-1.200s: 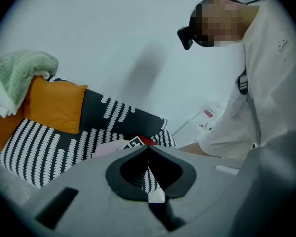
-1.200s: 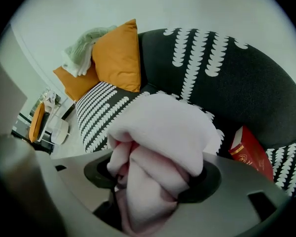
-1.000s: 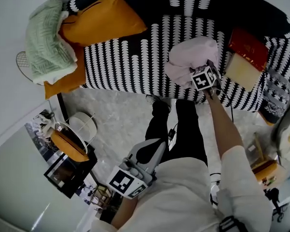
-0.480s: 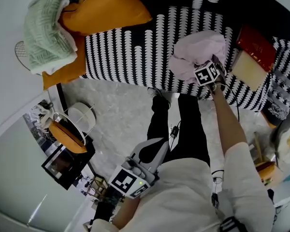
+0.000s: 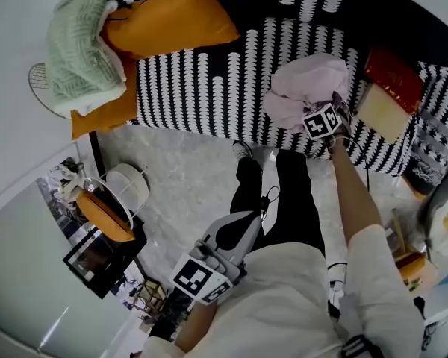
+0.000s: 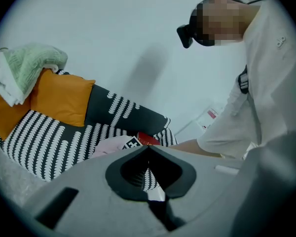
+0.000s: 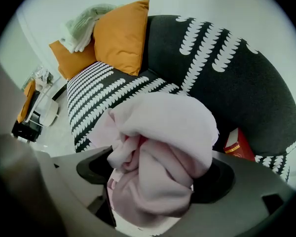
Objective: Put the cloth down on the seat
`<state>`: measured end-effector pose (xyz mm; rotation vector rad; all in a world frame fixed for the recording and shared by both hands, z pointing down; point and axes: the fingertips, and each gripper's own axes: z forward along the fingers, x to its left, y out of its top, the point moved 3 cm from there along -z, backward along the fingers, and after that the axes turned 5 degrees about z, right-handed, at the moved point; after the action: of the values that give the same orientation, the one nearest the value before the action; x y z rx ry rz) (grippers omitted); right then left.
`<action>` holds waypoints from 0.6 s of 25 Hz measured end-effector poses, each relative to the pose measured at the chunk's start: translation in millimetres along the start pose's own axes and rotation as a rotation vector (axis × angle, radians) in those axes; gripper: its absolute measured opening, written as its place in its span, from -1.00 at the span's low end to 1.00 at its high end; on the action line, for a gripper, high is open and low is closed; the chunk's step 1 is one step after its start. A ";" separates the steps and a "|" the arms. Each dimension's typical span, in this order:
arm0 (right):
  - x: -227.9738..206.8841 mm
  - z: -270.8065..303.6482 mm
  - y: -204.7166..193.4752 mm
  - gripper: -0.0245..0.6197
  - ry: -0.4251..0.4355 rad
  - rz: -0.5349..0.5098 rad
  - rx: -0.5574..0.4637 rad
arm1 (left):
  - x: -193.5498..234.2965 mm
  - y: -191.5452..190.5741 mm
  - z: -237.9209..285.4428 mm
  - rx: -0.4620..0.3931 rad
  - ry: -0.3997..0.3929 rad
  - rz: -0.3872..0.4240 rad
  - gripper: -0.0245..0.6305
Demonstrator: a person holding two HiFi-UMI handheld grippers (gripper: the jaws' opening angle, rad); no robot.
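A crumpled pale pink cloth (image 5: 306,88) lies bunched on the black-and-white patterned sofa seat (image 5: 201,80), close to its front edge. My right gripper (image 5: 314,107) is at the cloth's near side. In the right gripper view the cloth (image 7: 163,142) fills the gap between the jaws of the right gripper (image 7: 157,177); they are opening and stand wide apart, and it bulges out loosely. My left gripper (image 5: 241,224) hangs low beside the person's legs, well away from the sofa. In its own view the left gripper (image 6: 148,149) has its jaws together with nothing in them.
Two orange cushions (image 5: 172,21) and a green knitted blanket (image 5: 78,51) fill the sofa's left end. A red book (image 5: 392,69) and a cream pad (image 5: 379,109) lie right of the cloth. The person's legs (image 5: 284,200) stand before the sofa. A small table (image 5: 104,218) is left on the floor.
The right gripper has pushed a little farther onto the seat with the cloth, and the bundle now sits lower and spreads on the seat. The left gripper has hardly moved.
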<state>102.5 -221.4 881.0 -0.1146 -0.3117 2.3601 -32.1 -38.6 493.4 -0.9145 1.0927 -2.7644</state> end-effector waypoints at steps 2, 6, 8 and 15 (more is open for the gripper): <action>-0.2 -8.6 0.5 0.36 -0.006 0.021 -0.005 | 1.1 3.8 -2.6 -0.007 -0.013 0.015 -0.89; -1.8 -31.0 3.7 0.36 -0.022 0.046 -0.026 | -0.5 13.5 -10.8 -0.025 -0.042 0.054 -0.89; -1.6 -41.5 2.8 0.36 -0.037 0.049 -0.034 | -0.6 16.6 -17.2 -0.035 -0.058 0.076 -0.89; 4.2 -90.5 -1.2 0.36 -0.101 0.081 -0.054 | 4.3 34.5 -50.5 -0.102 -0.105 0.154 -0.89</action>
<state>115.9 -200.5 793.9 -0.0345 -0.4276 2.4430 -68.8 -34.6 444.4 -0.9317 1.2393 -2.5286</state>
